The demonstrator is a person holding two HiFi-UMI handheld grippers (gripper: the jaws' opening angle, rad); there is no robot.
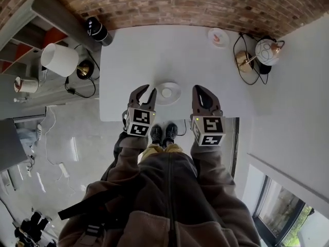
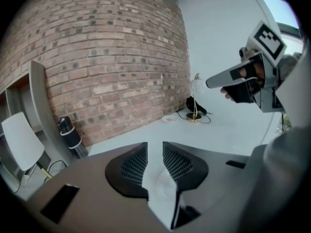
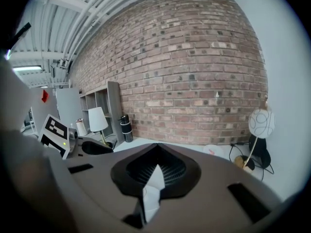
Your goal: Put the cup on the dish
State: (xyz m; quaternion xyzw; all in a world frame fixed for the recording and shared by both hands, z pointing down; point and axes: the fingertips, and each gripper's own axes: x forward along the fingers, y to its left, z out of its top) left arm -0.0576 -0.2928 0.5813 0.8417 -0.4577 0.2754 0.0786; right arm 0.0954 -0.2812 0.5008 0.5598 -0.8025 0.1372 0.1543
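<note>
Head view: cup [image 1: 166, 92] sits on the dish [image 1: 176, 95] by the table [image 1: 154, 55] edge. Left gripper [image 1: 146, 90] slightly parted, right gripper [image 1: 201, 89] closed up, both empty; a careless nudge could topple it.

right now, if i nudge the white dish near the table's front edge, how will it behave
The white dish looks shallow and smooth, so it would probably slide across the white table rather than tip. It lies close to the front edge, so a push toward you could drop it, and it looks breakable.
</note>
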